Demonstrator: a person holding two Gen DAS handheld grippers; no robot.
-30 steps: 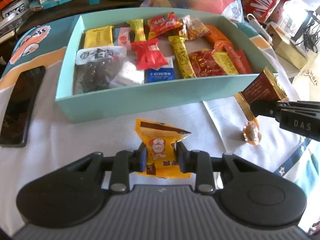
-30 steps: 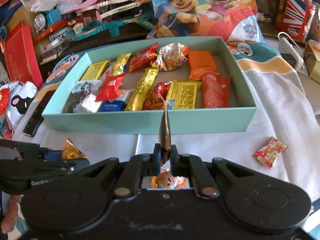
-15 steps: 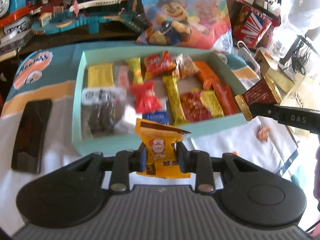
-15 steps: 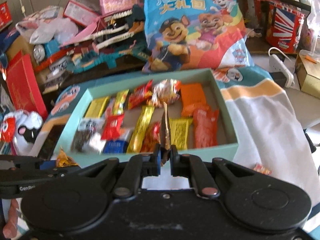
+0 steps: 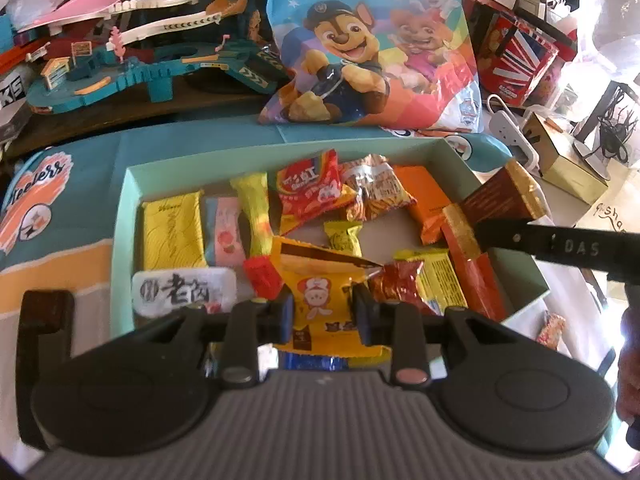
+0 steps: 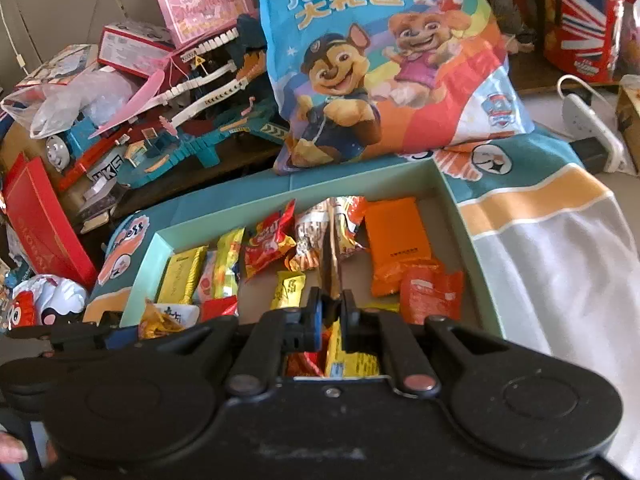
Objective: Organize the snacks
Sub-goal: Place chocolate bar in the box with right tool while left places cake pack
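A mint-green box (image 5: 127,200) holds several wrapped snacks. My left gripper (image 5: 322,312) is shut on an orange-yellow packet with a cartoon face (image 5: 316,296) and holds it above the box's near part. My right gripper (image 6: 330,312) is shut on a brown packet with gold ends (image 5: 496,204), seen edge-on in the right wrist view (image 6: 332,248), above the box's right side (image 6: 460,208). The right gripper's finger (image 5: 560,244) reaches in from the right in the left wrist view.
A large cartoon-dog gift bag (image 5: 372,48) stands behind the box. A toy track set (image 5: 132,52) lies at the back left. A black phone (image 5: 44,332) lies left of the box. A small flowered sweet (image 5: 550,328) lies on the cloth right of the box.
Both grippers have risen and moved forward with their packets, from over the cloth in front of the box to over the box itself.
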